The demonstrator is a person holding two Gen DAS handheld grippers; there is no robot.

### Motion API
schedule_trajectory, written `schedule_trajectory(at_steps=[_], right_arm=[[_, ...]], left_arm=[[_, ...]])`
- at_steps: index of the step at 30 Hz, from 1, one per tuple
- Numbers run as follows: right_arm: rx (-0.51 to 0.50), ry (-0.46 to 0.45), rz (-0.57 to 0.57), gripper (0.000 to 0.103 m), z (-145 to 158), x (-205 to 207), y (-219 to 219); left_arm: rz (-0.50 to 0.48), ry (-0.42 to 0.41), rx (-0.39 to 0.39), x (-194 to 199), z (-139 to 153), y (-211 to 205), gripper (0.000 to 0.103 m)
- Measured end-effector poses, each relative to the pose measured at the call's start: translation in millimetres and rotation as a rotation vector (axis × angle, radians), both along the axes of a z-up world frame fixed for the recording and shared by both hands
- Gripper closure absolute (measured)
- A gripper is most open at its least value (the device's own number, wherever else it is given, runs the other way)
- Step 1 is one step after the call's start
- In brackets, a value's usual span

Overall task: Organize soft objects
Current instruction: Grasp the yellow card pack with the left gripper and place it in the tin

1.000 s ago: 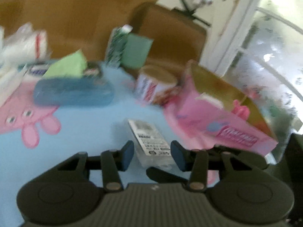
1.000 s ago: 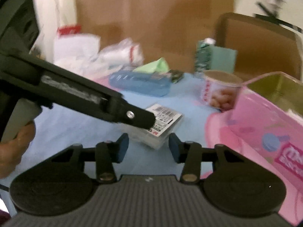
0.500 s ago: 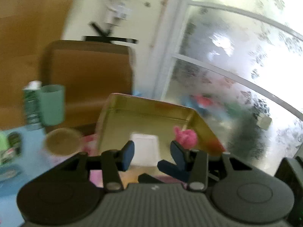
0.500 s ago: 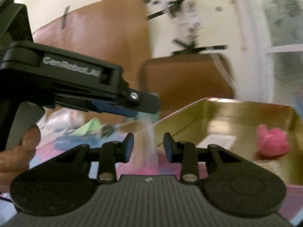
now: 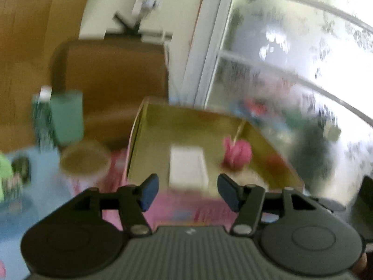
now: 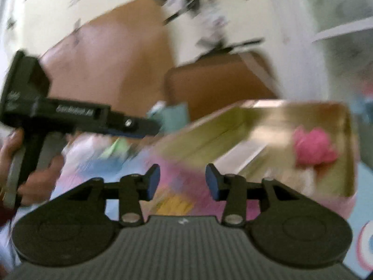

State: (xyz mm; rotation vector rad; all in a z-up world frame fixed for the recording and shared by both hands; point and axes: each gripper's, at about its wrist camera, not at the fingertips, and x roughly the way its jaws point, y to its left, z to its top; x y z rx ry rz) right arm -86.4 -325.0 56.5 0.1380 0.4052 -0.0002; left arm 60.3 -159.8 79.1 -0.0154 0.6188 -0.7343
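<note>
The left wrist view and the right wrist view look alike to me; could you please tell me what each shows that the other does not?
Only the left wrist view shows the brown-topped round tub and the left gripper's open, empty jaws, which have just been opening.

Only the right wrist view shows the hand gripping the left gripper's handle, seen from the side.

Both show the gold-lined pink box holding a pink soft item.

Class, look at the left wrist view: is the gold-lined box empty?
No. Inside the gold-lined box lie a white packet and a pink soft object.
</note>
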Motion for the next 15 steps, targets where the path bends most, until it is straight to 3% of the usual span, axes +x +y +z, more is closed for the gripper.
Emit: schedule_trajectory(at_steps=[2,4,6,8,11,13,15], right_arm=[[-0.069,0.09,0.033,0.038,-16,6,14],[-0.155,0.171,0.034,0.034,-31,19,24],[-0.182,0.232,0.029,0.034,-41,36,27],[-0.184,0.25,0.037,0.035,-45,49,28],[-0.222,0.265,0.029,0.037,-45,62,43],[-0.252,0.233,0.022,0.038,-45,58,52],[-0.221,0.185,0.023,0.038,-41,51,55]], left_arm=[[0.005,0.087,0.02,2,-23,7,0.04],[0.047,0.159,0.05,10,-44,6,0.03],[0.058,0.239,0.027,23,-62,5,0.029],[0.046,0.211,0.005,23,-65,0,0.032],[0.053,0.182,0.059,13,-60,-5,0.032],[0.06,0.15,0.058,4,-54,4,0.037],[0.073,0.145,0.014,-3,-44,18,0.037]])
